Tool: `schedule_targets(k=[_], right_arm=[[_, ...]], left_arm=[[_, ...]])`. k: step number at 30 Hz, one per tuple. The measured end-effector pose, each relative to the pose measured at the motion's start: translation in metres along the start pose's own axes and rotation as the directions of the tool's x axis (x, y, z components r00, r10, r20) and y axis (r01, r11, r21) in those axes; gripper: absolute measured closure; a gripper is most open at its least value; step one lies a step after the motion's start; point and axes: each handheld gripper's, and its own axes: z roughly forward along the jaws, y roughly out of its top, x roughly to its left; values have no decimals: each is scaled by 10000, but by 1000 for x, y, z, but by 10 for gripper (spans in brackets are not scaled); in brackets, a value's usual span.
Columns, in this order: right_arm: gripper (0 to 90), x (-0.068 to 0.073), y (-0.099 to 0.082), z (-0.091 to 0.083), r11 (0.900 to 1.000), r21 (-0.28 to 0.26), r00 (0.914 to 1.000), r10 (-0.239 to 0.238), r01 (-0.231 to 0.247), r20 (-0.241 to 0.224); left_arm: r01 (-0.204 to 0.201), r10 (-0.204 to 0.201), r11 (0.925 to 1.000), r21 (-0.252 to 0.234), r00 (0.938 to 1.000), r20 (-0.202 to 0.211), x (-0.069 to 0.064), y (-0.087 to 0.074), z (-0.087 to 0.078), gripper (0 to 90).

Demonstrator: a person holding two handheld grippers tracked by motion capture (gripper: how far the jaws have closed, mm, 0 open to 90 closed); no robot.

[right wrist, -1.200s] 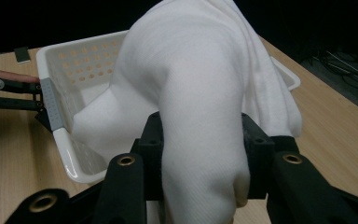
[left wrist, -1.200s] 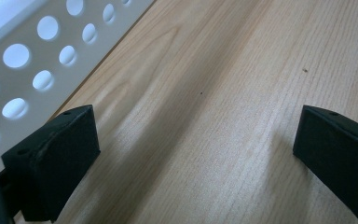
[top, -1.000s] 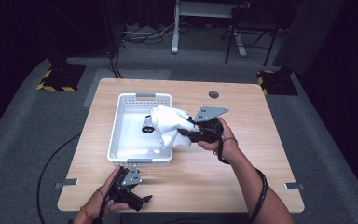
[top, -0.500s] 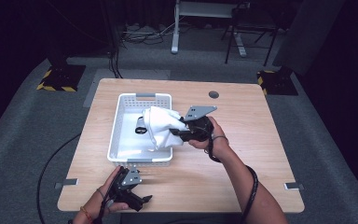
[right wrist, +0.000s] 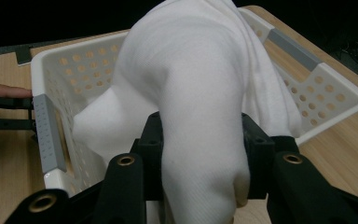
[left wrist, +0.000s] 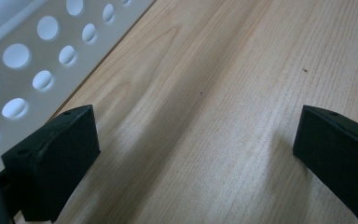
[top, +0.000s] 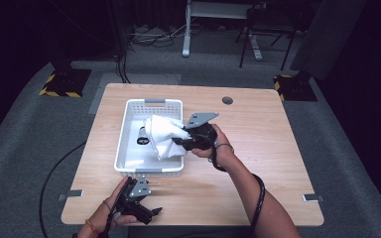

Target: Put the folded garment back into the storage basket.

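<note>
High view: the right gripper (top: 186, 140) pinches a white cloth (top: 162, 135) over the near right part of a white basket (top: 129, 130) on the wooden table (top: 268, 129); a small dark object (top: 142, 135) lies inside, beyond the cloth. The left gripper (top: 151, 212) rests near the table's front edge.

Left gripper view: jaws wide apart over bare wood, the basket's perforated wall (left wrist: 37, 56) beside the left jaw.

Right gripper view: jaws clamp the cloth (right wrist: 200, 121), which drapes into the basket (right wrist: 326, 93) ahead.
</note>
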Motion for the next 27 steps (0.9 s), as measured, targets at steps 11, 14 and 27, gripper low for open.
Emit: schedule_targets(k=[11, 14, 27], right_arm=[[613, 3, 0, 18, 9997, 224, 9997, 118, -114, -192], [613, 4, -1, 22, 9995, 307, 9998, 88, -83, -173], [613, 4, -3, 43, 9974, 705, 9998, 147, -137, -137]], left_arm=[[-1, 1, 10000, 2, 10000, 0, 0, 0, 0, 3], [5, -5, 10000, -3, 10000, 1, 0, 0, 0, 3], [14, -14, 10000, 10, 10000, 2, 0, 0, 0, 3]])
